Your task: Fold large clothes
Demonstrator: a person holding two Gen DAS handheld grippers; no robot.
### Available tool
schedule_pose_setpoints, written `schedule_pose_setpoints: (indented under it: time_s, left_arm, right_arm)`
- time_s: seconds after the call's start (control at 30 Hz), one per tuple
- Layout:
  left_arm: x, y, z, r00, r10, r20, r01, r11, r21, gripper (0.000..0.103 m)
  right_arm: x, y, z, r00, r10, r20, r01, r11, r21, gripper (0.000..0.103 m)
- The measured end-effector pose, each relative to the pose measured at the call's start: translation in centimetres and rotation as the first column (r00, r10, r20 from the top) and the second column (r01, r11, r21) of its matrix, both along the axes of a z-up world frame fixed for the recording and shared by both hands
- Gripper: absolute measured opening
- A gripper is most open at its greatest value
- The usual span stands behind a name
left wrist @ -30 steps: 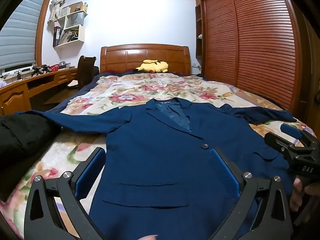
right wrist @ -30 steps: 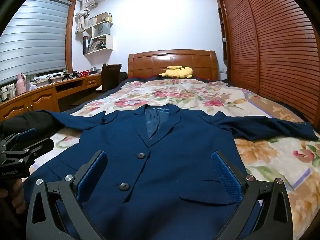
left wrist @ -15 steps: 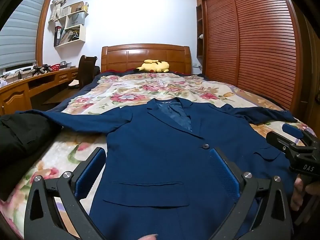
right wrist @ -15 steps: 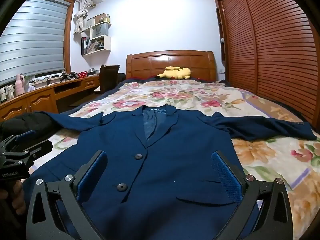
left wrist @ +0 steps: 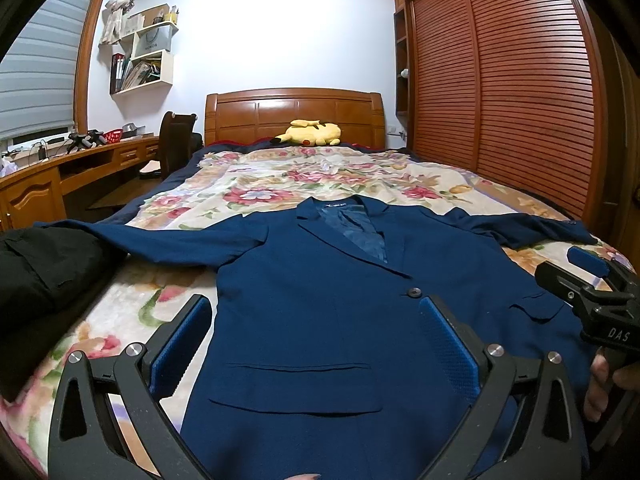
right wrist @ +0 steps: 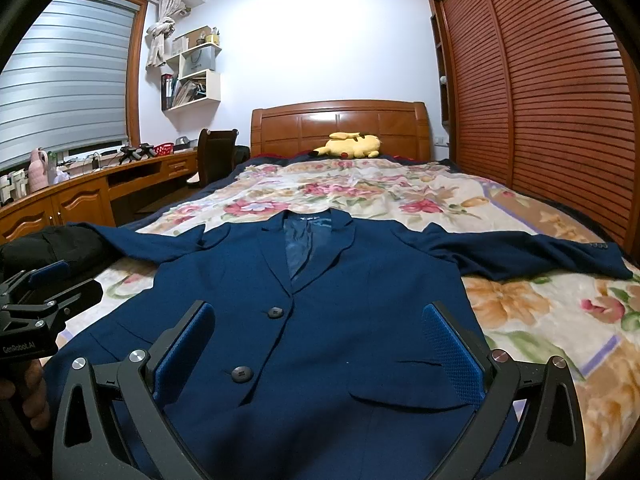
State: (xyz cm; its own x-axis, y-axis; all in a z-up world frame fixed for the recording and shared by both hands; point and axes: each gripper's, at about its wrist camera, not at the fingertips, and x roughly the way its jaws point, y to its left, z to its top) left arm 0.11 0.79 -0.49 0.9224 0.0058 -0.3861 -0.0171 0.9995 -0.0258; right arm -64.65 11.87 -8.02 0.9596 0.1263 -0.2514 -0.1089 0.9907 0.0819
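jacket [right wrist: 320,320] lies flat, front up, on the bed [right wrist: 520,312], arms spread so I can fold it | left gripper [left wrist: 316,344] wide, holds nothing, over the hem | right gripper [right wrist: 320,348] wide, holds nothing, over the buttons

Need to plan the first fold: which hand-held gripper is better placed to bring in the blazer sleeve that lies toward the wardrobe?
Right. The right hand-held gripper hovers open over the navy blazer nearer that sleeve; the left hand-held gripper sits toward the other sleeve, by the black garment.
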Motion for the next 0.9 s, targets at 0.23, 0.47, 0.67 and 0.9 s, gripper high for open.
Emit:
schedule_pose_setpoints:
  time_s: [0.23, 0.47, 0.67, 0.9]
  left_arm:
    - [0.01, -0.12, -0.01, 1.000, 0.001, 0.001, -0.001, 1.000, 0.002, 0.103]
    - [-0.34, 0.04, 0.32, 1.000, 0.007, 0.006, -0.007, 1.000, 0.002, 0.103]
    - [-0.33, -0.01, 0.35, 1.000, 0.007, 0.006, -0.007, 1.000, 0.001, 0.103]
    - [-0.35, 0.04, 0.37, 1.000, 0.006, 0.005, -0.006, 1.000, 0.002, 0.103]
  right_arm:
    - [0.12, 0.05, -0.04, 1.000, -0.002, -0.002, 0.002, 1.000, -0.001, 0.103]
    - [0.16, 0.03, -0.06, 1.000, -0.002, -0.002, 0.002, 1.000, -0.001, 0.103]
    - [0.21, -0.01, -0.07, 1.000, -0.002, -0.004, 0.002, 1.000, -0.001, 0.103]
    - [0.19, 0.02, -0.08, 1.000, -0.002, -0.005, 0.002, 1.000, -0.001, 0.103]
